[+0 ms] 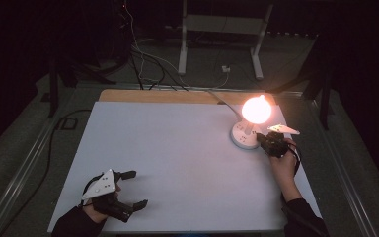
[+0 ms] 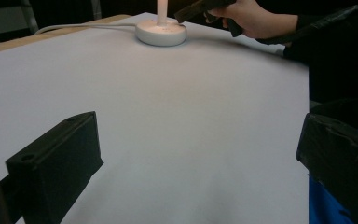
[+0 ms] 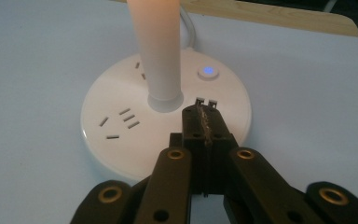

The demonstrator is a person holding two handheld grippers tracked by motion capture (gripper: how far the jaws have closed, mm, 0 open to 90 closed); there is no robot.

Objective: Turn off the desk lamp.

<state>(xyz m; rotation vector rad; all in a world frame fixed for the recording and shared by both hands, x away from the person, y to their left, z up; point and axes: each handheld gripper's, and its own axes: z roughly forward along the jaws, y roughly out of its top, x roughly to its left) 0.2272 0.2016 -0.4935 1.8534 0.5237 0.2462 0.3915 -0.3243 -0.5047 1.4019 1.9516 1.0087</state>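
Observation:
A lit lamp with a glowing round bulb stands on a round white base at the table's far right. The base has socket slots, a white stem and a small button glowing blue. My right gripper is shut with nothing between its jaws. Its tips rest over the base's top beside two small slots, just short of the button. From above, my right gripper meets the base's right side. My left gripper lies open near the table's front left corner, holding nothing.
The white table top has a wooden strip along its far edge. A grey cable runs from the lamp base off the back. Beyond the table, on the dark floor, stand a white frame and loose cables.

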